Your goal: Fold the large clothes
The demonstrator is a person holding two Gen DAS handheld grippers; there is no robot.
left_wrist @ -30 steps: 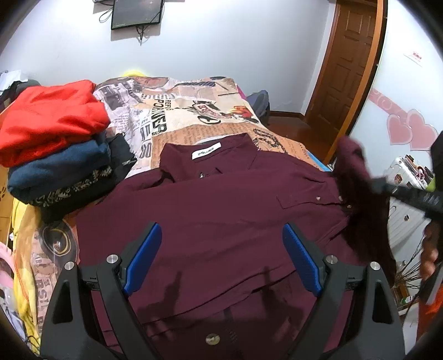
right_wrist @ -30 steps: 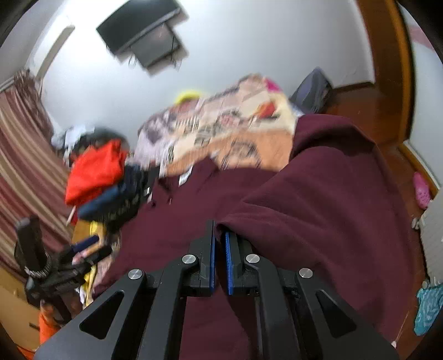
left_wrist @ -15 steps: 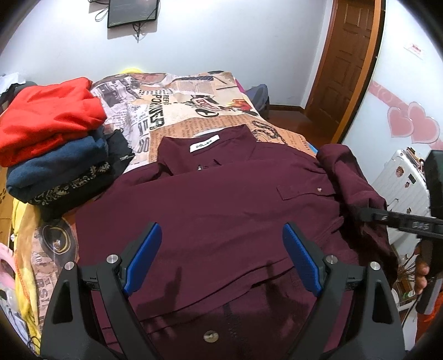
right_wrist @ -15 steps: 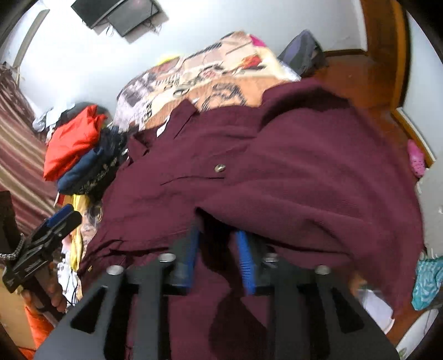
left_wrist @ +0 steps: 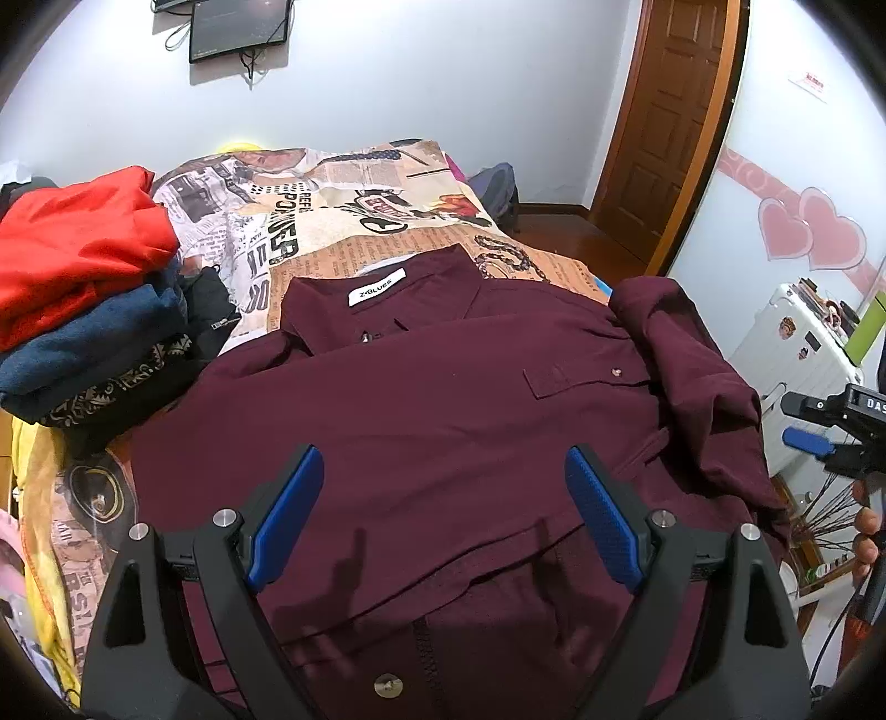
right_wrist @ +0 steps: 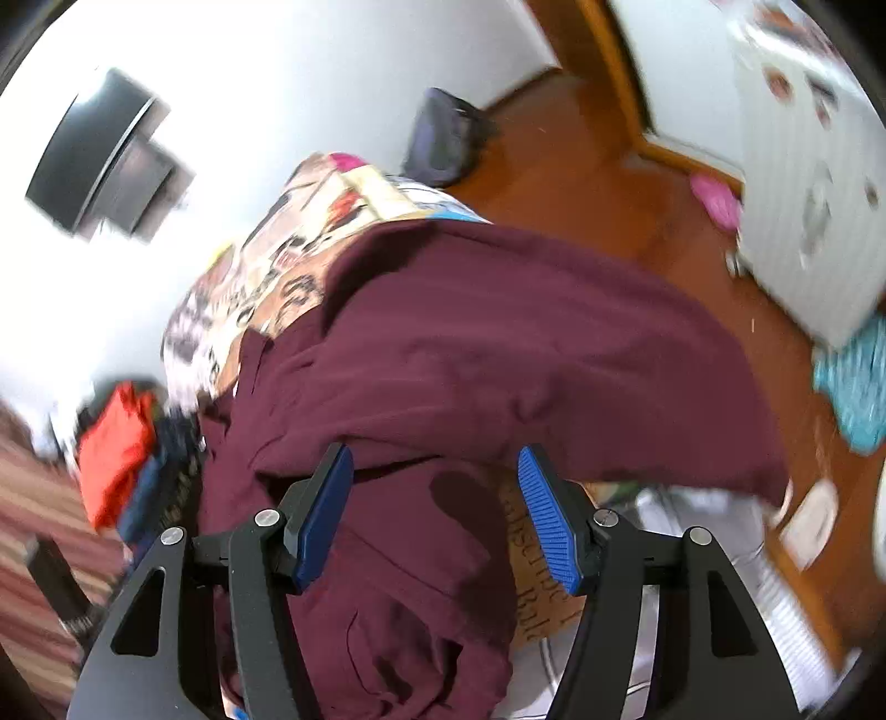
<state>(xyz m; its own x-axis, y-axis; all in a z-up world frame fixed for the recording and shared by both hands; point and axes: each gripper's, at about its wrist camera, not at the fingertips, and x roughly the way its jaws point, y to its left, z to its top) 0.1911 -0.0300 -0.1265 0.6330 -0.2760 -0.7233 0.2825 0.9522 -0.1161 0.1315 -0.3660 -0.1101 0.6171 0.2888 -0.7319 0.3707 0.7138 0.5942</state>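
Maroon shirt (left_wrist: 443,421) beside stacked clothes (left_wrist: 83,299); left jaws wide, right jaws opening, both empty.

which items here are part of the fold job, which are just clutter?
Job: maroon shirt, its folded-over sleeve, left gripper open above it, right gripper with jaws opening, nothing pinched.

Clutter: stack of folded clothes, white suitcase, wall screen, door.

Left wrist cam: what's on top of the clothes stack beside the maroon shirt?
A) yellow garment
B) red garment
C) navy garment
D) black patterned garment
B: the red garment lies on top of the stack, above the navy garment, left of the maroon shirt.
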